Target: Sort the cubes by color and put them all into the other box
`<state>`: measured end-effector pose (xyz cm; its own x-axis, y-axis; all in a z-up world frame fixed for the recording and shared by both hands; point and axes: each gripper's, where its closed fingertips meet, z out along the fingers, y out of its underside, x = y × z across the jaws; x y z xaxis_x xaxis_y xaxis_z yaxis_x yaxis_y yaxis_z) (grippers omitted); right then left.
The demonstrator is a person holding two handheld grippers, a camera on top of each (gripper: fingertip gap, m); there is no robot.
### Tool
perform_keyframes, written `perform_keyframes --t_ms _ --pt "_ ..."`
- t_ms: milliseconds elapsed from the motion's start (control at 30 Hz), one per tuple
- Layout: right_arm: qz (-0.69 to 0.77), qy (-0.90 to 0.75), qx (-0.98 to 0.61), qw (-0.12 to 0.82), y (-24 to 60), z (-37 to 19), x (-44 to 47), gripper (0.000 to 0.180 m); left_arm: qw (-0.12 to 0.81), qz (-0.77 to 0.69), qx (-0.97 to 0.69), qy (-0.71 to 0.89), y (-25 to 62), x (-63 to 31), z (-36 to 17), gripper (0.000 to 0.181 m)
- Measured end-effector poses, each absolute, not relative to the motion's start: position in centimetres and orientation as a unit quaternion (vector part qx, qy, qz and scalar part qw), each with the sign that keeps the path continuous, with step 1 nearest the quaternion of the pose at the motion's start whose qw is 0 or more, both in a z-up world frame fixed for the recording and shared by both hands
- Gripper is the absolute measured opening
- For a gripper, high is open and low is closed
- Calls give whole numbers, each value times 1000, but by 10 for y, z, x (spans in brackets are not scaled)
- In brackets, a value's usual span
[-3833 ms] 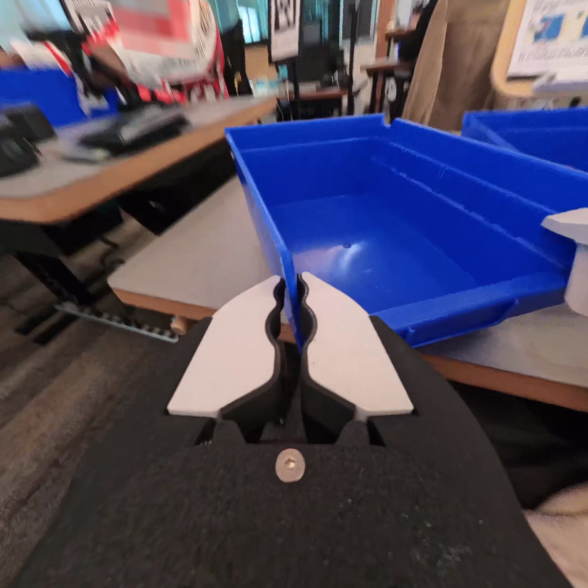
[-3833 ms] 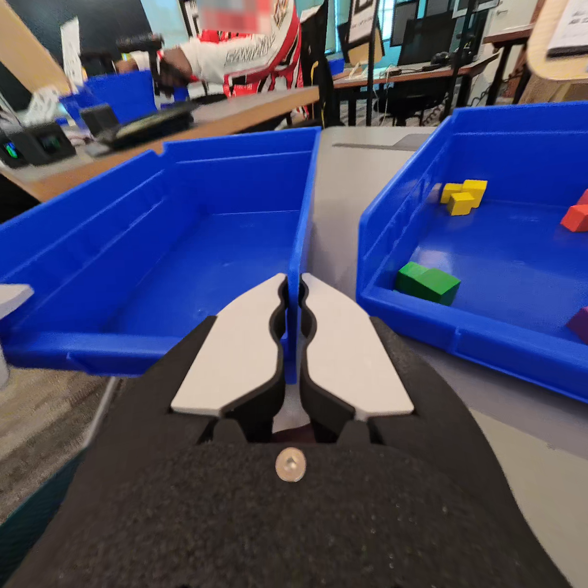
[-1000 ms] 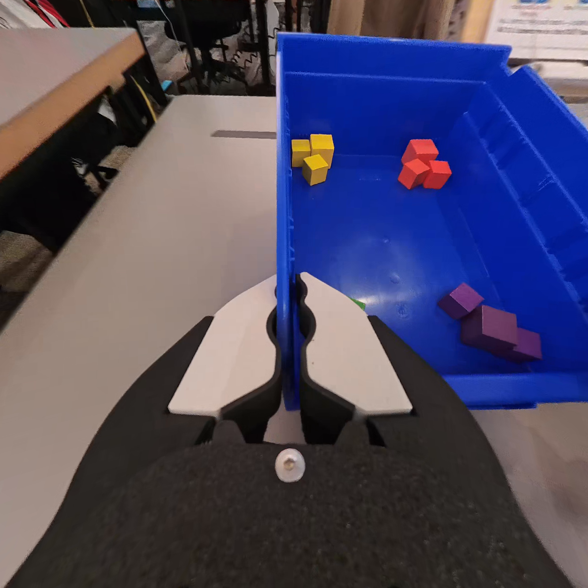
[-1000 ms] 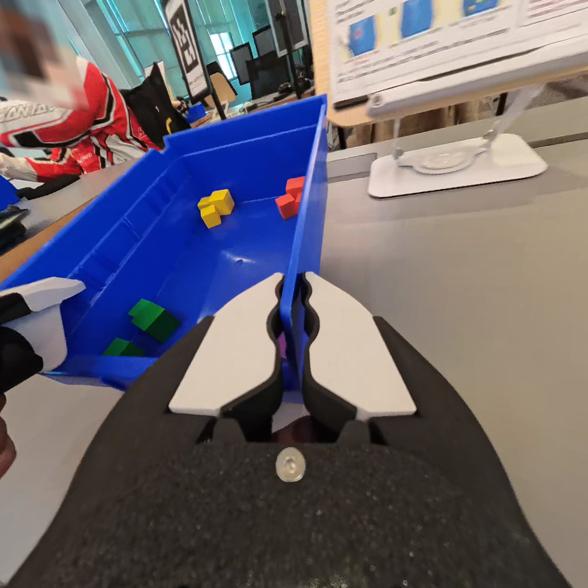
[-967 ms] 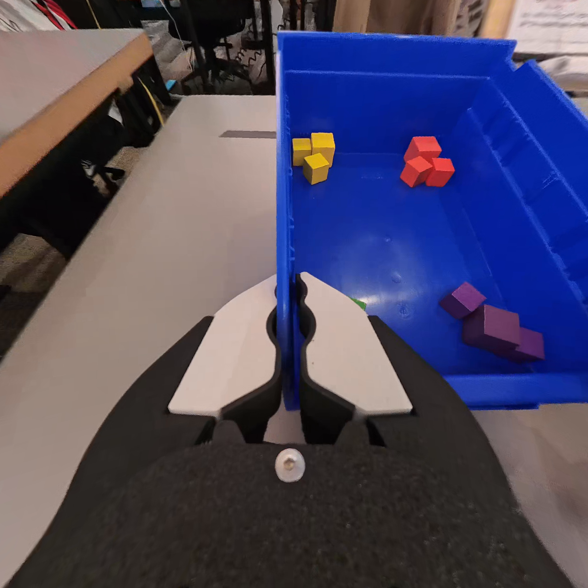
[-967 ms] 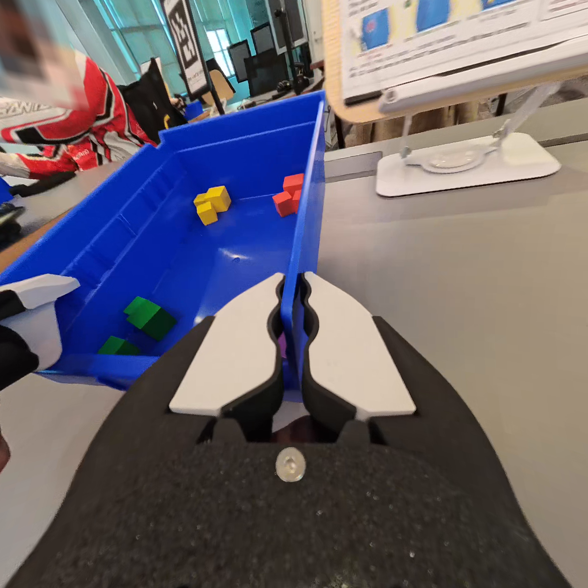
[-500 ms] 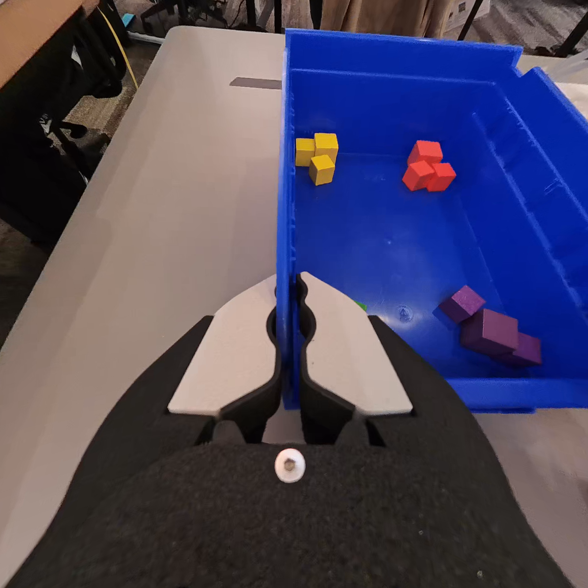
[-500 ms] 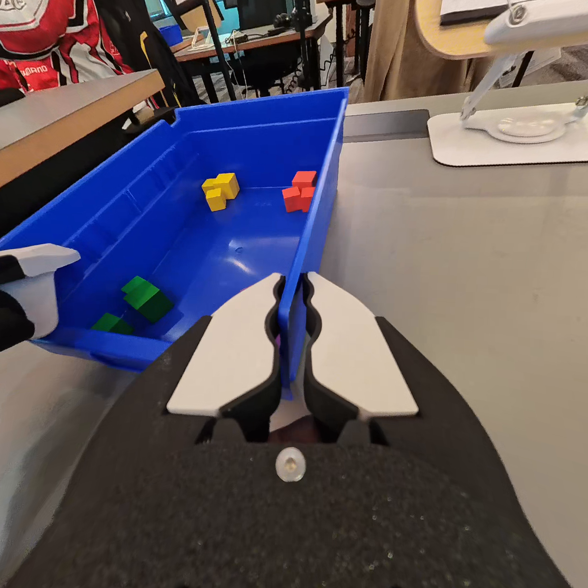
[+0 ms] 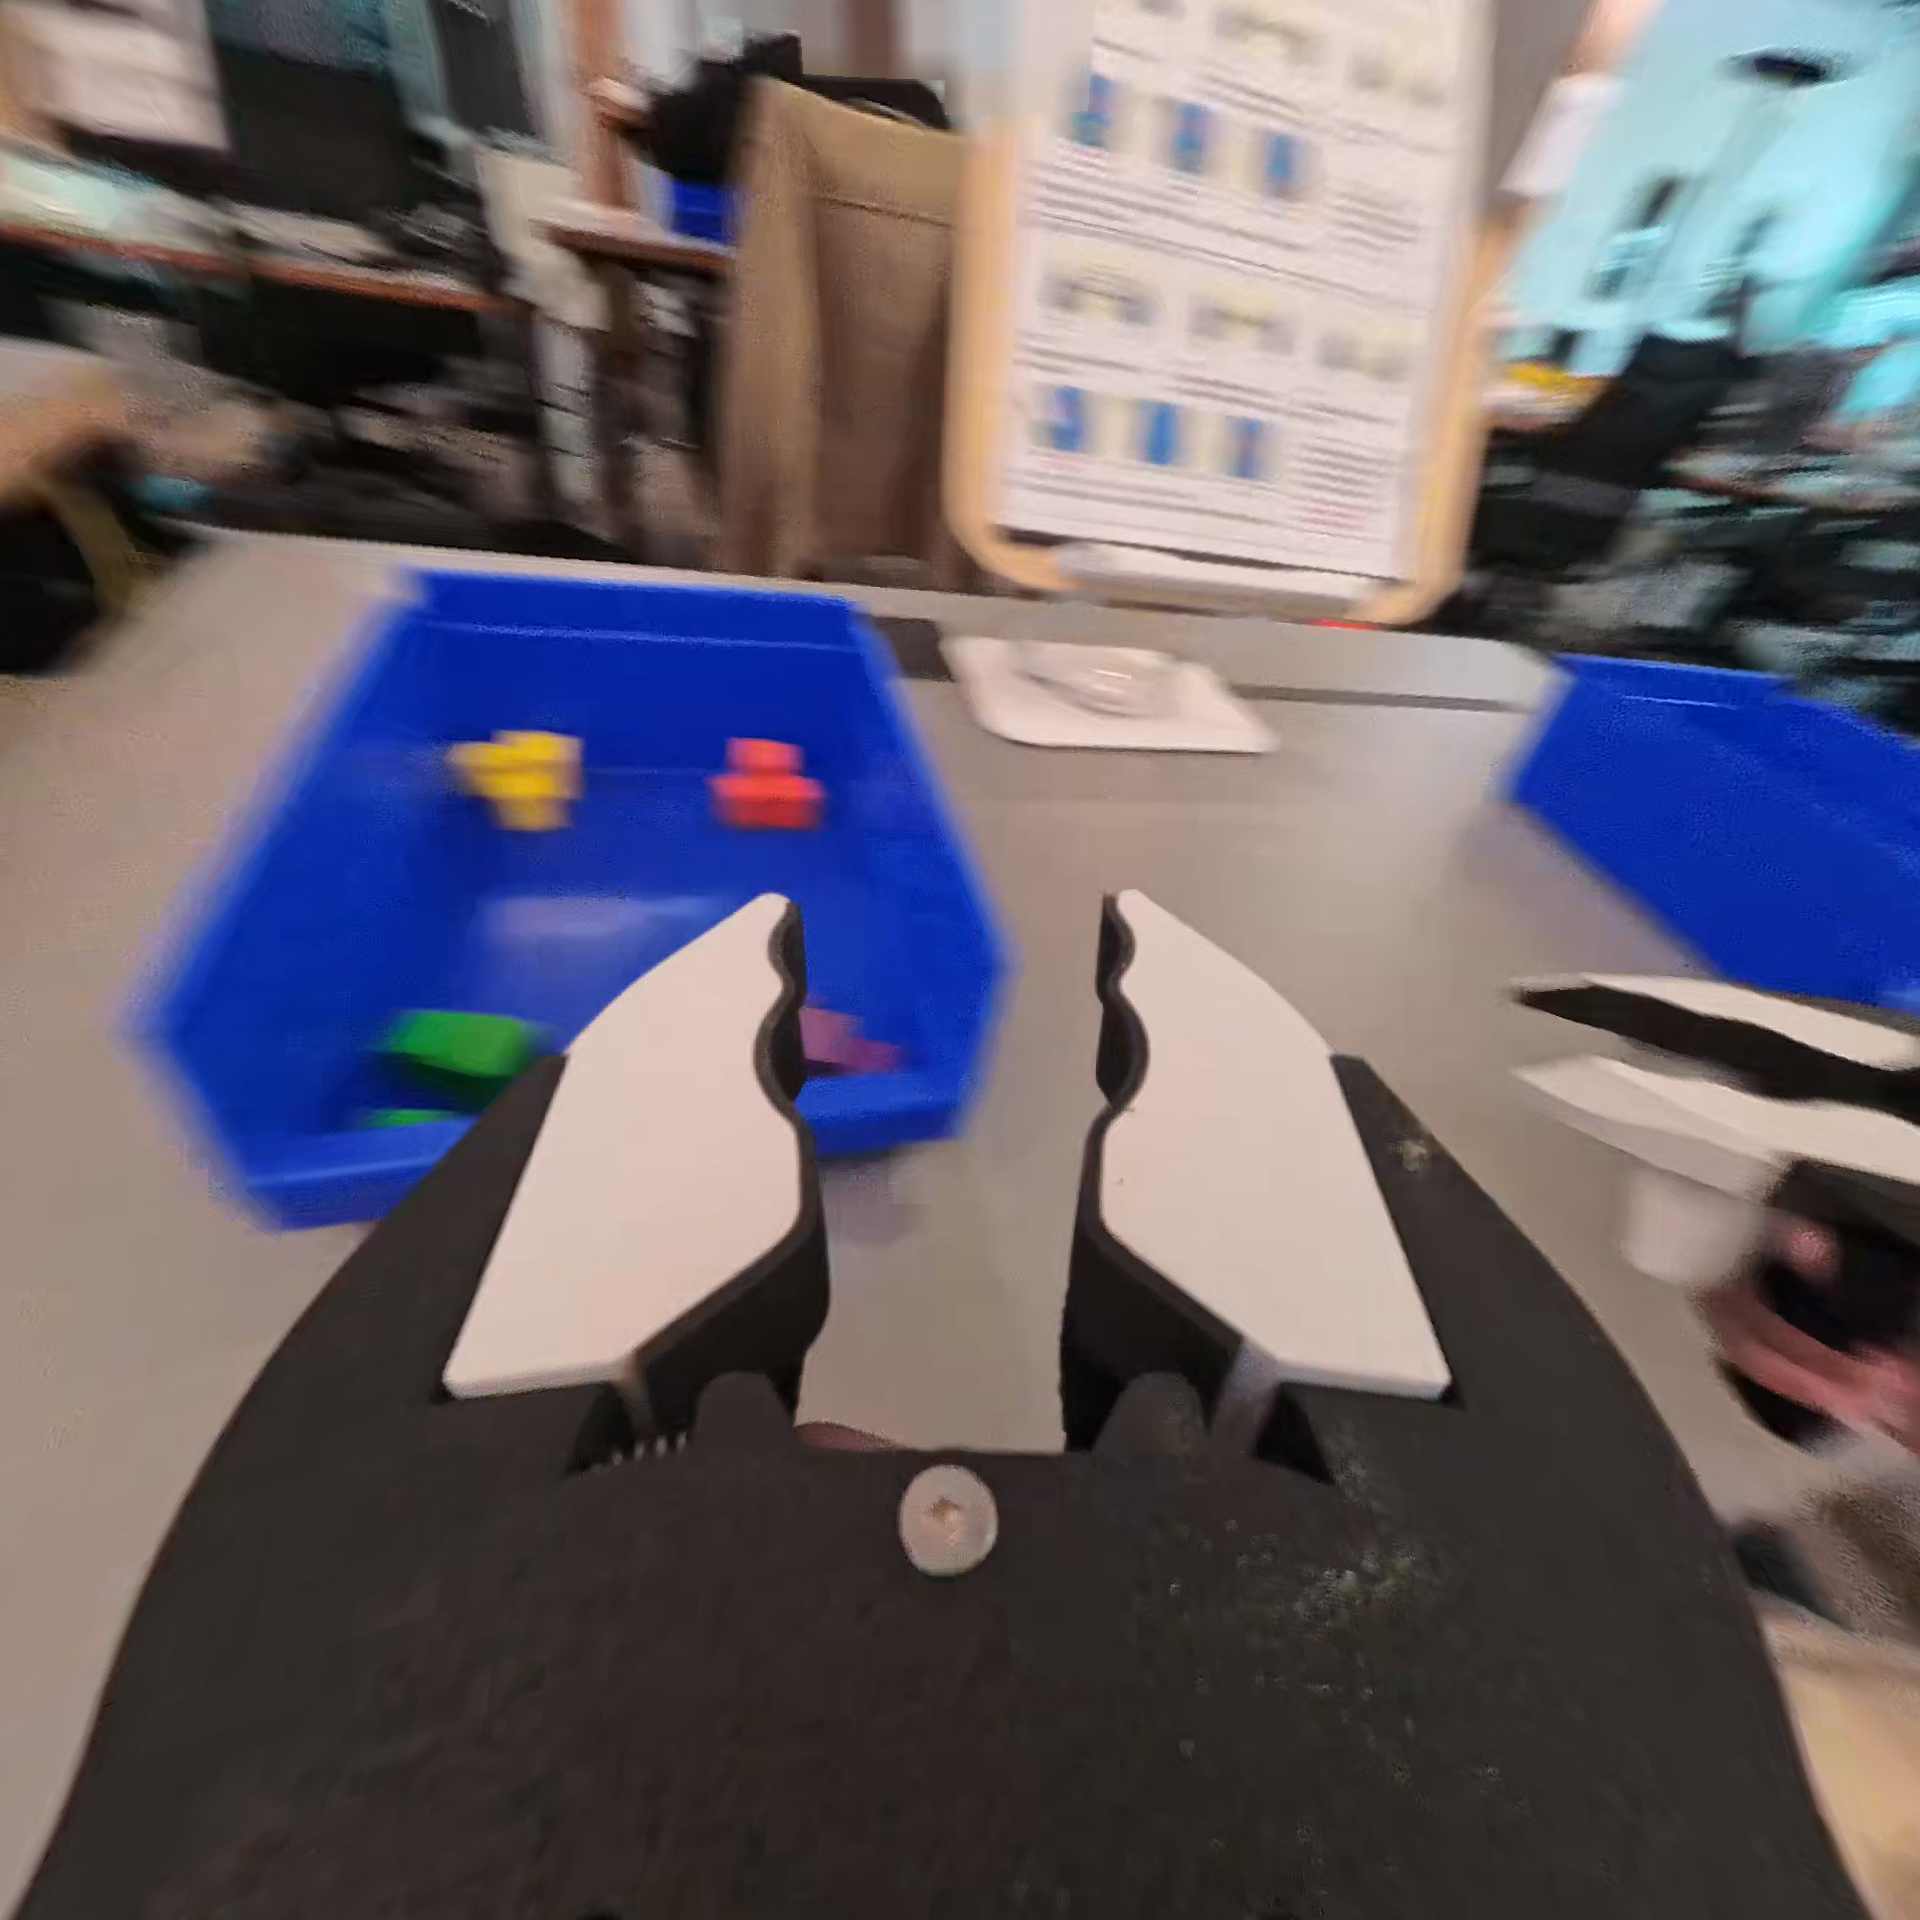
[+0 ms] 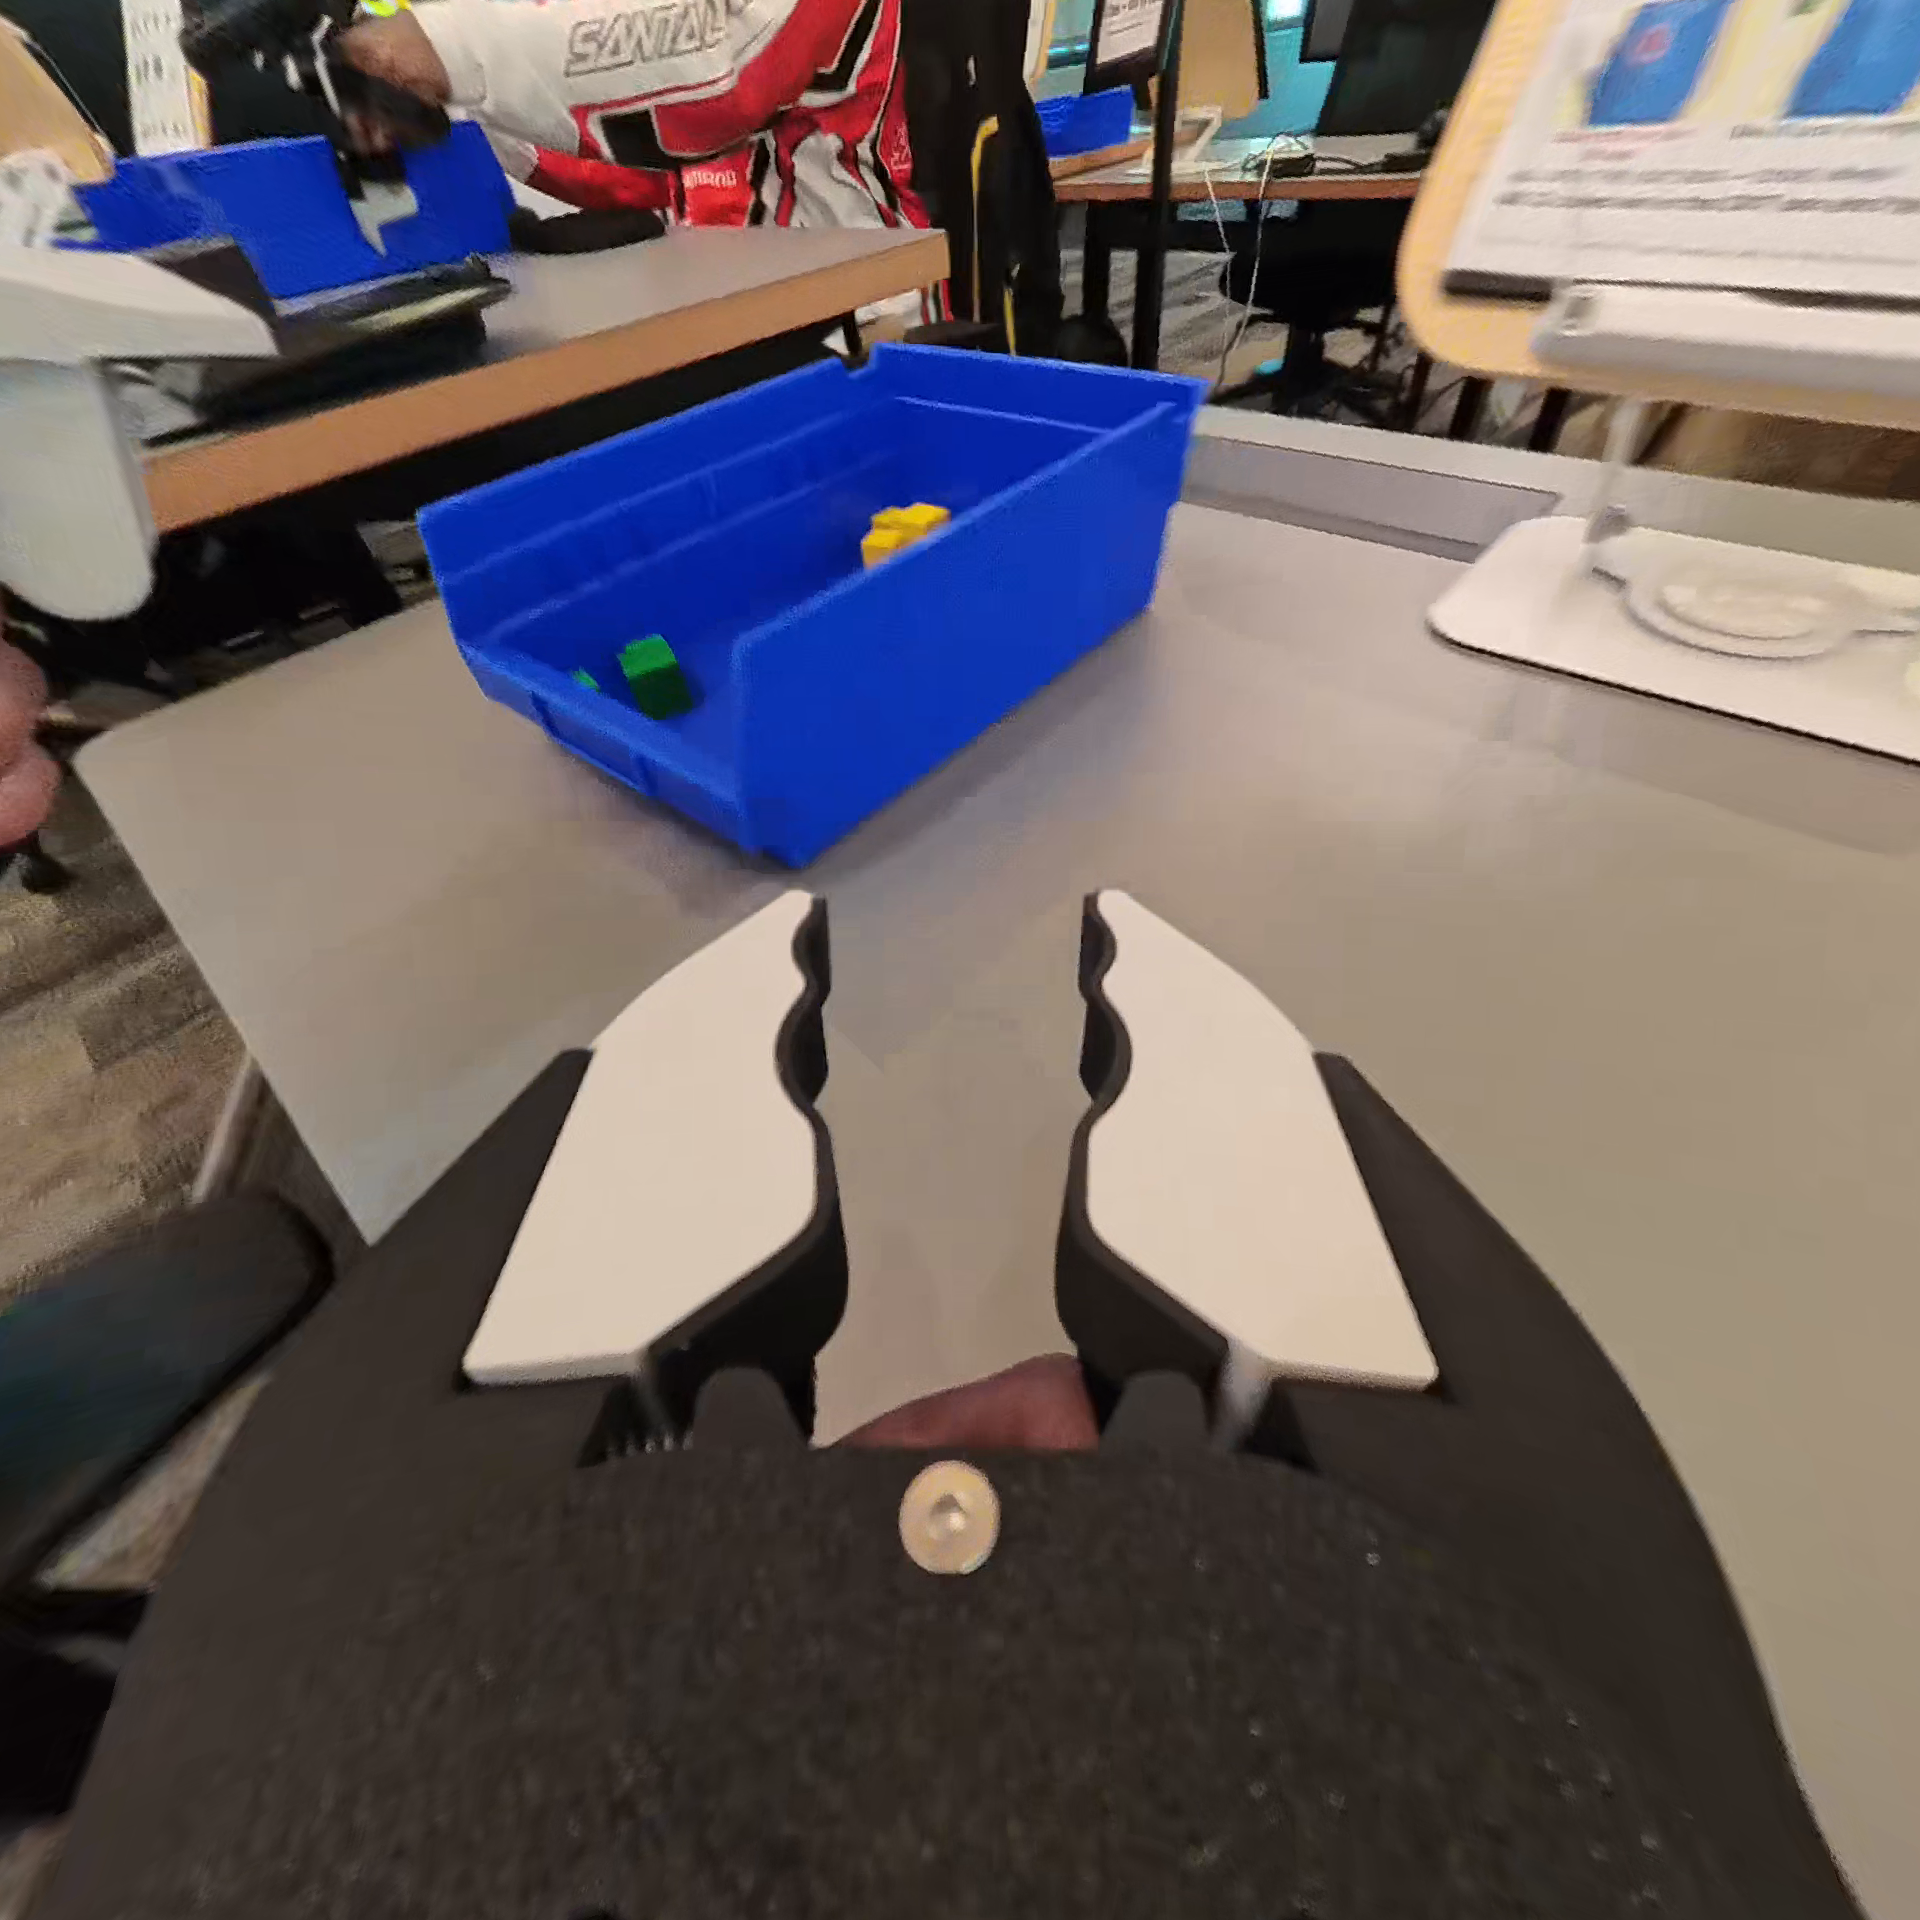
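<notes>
Left gripper (image 9: 948, 930): jaws spread wide, nothing between them, only bare grey worktop (image 9: 1299, 883) in the gap. Fingers (image 9: 665, 1174) are flat white plates w/ wavy black rubbery inner edges, set in a grainy black foam-like body w/ a round metal screw (image 9: 947, 1521) at centre. Right gripper (image 10: 951, 904): same build, jaws likewise apart and empty, over the smooth matte worktop.

Just beyond the left jaws sits the blue box (image 9: 914, 862), glossy moulded plastic, rectangular w/ sloped walls; picture is motion-blurred. Inside, small blocky cubes lie in colour groups, each group apart from the rest: yellow cubes (image 9: 520, 779) far left, red cubes (image 9: 767, 787) far right, green cubes (image 9: 452, 1044) near left, purple cubes (image 9: 847, 1044) near right, partly hidden behind the left finger. From the right wrist view the same box stands well ahead-left on the worktop, resting flat; only yellow & green cubes show over its wall.

A second blue box (image 9: 1714, 821) sits apart at far right in the left view; contents can't be seen. Between the two, farther back, a white flat stand base (image 9: 1101, 691) carries a rounded wood-edged board w/ a printed sheet (image 9: 1236, 281). Behind the worktop, a person in a red-white jacket (image 10: 727, 104) at another desk.
</notes>
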<state>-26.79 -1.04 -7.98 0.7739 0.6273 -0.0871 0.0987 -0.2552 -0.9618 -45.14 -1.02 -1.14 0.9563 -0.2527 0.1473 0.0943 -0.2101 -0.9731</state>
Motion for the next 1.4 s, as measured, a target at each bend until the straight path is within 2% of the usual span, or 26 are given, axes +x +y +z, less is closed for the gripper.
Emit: perform_keyframes --t_ms 100,167,267,433,633,1400 --pt "223 -234 -747 581 -19 -87 -188 51 594 -237 -763 88 -29 -363 -38 54" --pt "204 -214 -743 600 -24 -95 -138 54 575 -229 -778 110 -33 -327 -67 54" --pt "232 -155 -723 632 -41 -92 -80 52 557 -208 -793 132 -34 -302 -99 55" --pt "238 -114 -724 638 -47 -66 -37 51 574 -183 -786 141 -32 -301 -110 60" --pt "219 -115 -744 621 -38 -79 -31 52 606 -146 -765 160 -33 -309 -103 57" --pt "211 -138 -745 618 -39 -88 -44 45 562 -176 -791 169 -31 -305 -120 57"
